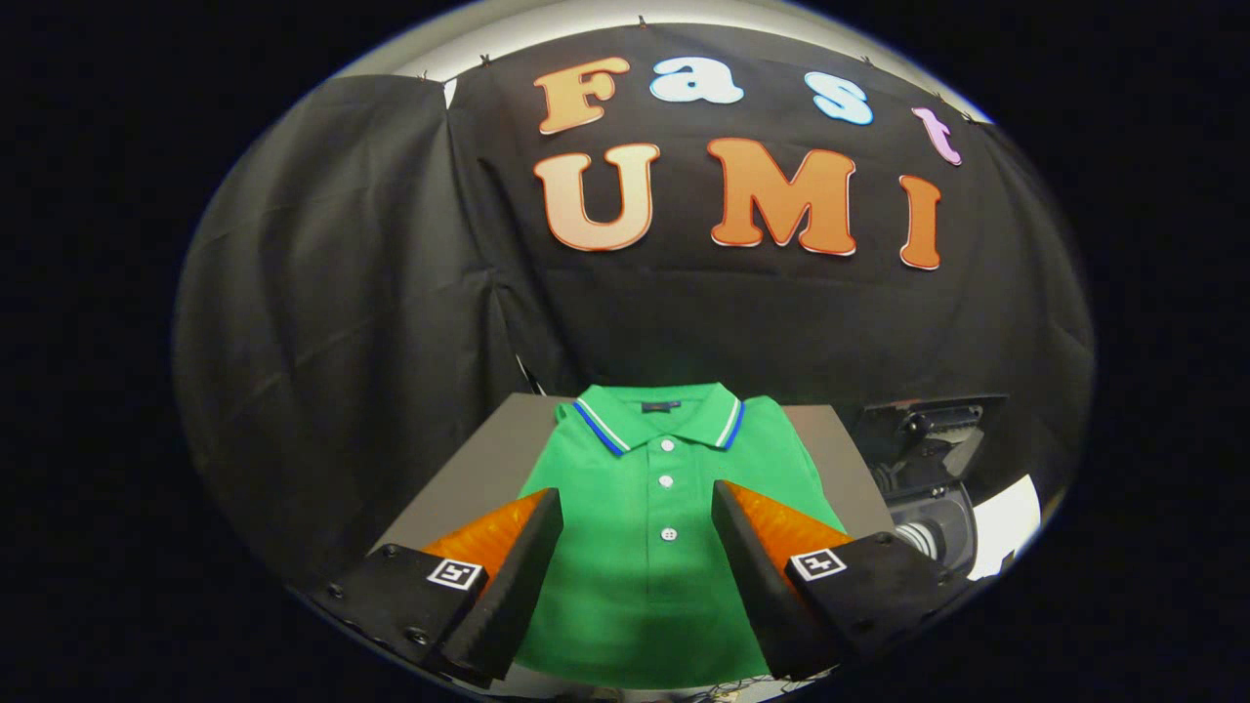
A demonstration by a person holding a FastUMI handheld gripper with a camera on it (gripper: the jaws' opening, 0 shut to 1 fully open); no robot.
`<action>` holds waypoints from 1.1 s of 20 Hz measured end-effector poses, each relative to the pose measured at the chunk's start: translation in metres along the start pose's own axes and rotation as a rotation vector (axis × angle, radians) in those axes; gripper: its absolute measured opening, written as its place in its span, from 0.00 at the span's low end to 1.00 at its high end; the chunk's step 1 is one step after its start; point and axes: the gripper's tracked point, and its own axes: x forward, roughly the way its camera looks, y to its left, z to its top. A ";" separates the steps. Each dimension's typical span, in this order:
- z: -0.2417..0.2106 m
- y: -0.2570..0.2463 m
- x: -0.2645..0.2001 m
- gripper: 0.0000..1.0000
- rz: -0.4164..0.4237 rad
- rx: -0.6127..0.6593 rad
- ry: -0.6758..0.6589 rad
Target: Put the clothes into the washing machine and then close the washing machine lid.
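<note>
Well, my gripper (pixel 637 508) hangs with fingers apart, touching nothing; between and beyond them a green polo shirt (pixel 649 547) lies flat on the grey table (pixel 488 449); far right, the washing machine (pixel 933 459) stands beside it.

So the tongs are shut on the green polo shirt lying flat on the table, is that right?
Not quite. In the gripper view the tongs are open, fingers spread apart above the green polo shirt, not shut on it. The shirt does lie flat on the table.
</note>
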 end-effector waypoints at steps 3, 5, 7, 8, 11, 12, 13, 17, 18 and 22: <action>-0.020 -0.008 0.014 0.99 -0.045 -0.029 0.059; -0.020 -0.010 0.017 0.99 -0.064 -0.055 0.049; -0.032 -0.012 0.022 0.98 -0.079 -0.092 0.071; -0.034 -0.010 0.021 0.99 -0.059 -0.105 0.068; -0.037 -0.012 0.025 0.94 -0.033 -0.056 0.063; -0.037 -0.012 0.026 0.93 -0.013 -0.031 0.069; -0.038 -0.014 0.027 0.91 0.005 -0.015 0.073; -0.039 -0.018 0.026 0.86 0.024 -0.026 0.097; -0.039 -0.018 0.026 0.86 0.023 -0.037 0.101; -0.037 -0.024 0.027 0.70 0.024 -0.023 0.084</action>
